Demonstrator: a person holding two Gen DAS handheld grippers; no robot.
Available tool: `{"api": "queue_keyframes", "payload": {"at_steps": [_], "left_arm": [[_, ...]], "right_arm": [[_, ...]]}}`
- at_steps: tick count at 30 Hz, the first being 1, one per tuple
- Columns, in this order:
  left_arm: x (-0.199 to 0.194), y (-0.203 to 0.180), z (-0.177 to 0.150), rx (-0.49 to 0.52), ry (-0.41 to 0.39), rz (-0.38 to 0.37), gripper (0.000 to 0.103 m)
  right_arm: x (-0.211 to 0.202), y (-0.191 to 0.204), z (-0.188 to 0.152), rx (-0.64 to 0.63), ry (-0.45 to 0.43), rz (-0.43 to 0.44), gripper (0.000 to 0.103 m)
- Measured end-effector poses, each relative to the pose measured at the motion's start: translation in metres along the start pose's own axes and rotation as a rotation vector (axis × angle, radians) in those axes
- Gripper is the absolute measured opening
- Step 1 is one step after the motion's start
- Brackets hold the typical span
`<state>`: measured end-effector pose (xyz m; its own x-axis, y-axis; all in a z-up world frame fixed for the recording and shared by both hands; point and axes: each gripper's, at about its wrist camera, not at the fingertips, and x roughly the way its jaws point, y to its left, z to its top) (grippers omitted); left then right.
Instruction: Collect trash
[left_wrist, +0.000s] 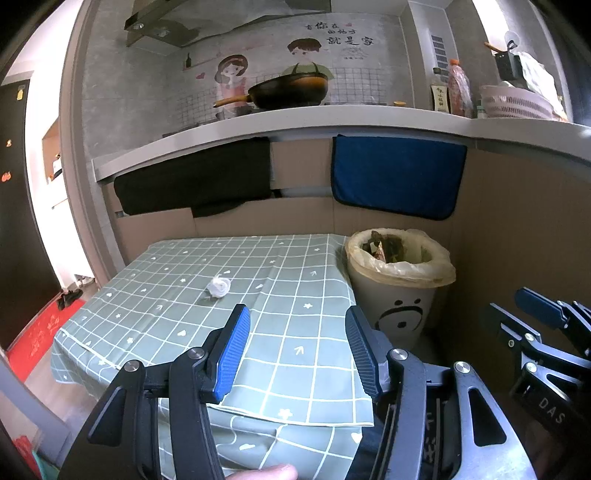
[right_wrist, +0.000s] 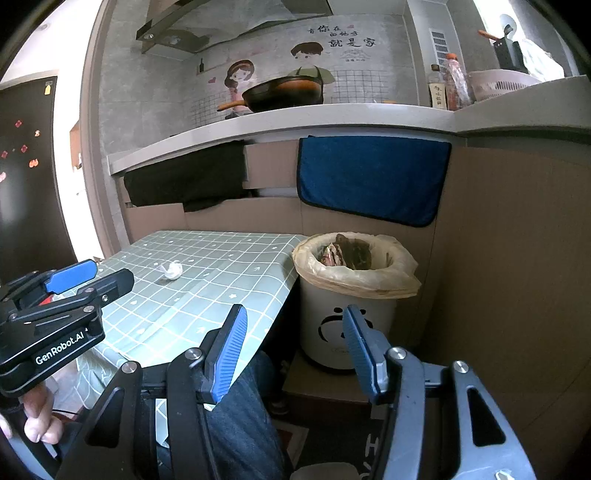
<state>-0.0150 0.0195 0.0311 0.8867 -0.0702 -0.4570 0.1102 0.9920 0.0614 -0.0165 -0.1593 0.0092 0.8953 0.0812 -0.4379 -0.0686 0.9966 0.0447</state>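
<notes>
A crumpled white paper ball (left_wrist: 218, 286) (right_wrist: 172, 269) lies on the green checked tablecloth (left_wrist: 207, 332) (right_wrist: 207, 273), toward its middle. My left gripper (left_wrist: 297, 317) hovers over the near part of the table, short of the paper, open with nothing between its blue pads. My right gripper (right_wrist: 293, 319) hangs off the table's right edge, in front of the white trash bin (right_wrist: 345, 314) (left_wrist: 400, 295), open and empty. The bin has a yellowish bag and holds trash. Each gripper shows at the edge of the other's view: the right gripper (left_wrist: 517, 306) and the left gripper (right_wrist: 110, 273).
A cardboard wall (right_wrist: 498, 258) stands behind and right of the bin. A blue cloth (right_wrist: 373, 181) and a black cloth (right_wrist: 188, 177) hang from the counter edge above. A wok (right_wrist: 284, 92) sits on the counter. The person's leg in jeans (right_wrist: 240, 424) is below the table.
</notes>
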Motion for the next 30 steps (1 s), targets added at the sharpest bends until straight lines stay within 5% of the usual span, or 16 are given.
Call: {"api": "queue_keyframes", "payload": {"at_steps": [30], "left_arm": [[-0.0005,-0.0019,-0.0010,0.001,0.001,0.000,0.055]], "right_arm": [[-0.0017,0.0007,-0.0007,0.001,-0.004,-0.005,0.052]]}}
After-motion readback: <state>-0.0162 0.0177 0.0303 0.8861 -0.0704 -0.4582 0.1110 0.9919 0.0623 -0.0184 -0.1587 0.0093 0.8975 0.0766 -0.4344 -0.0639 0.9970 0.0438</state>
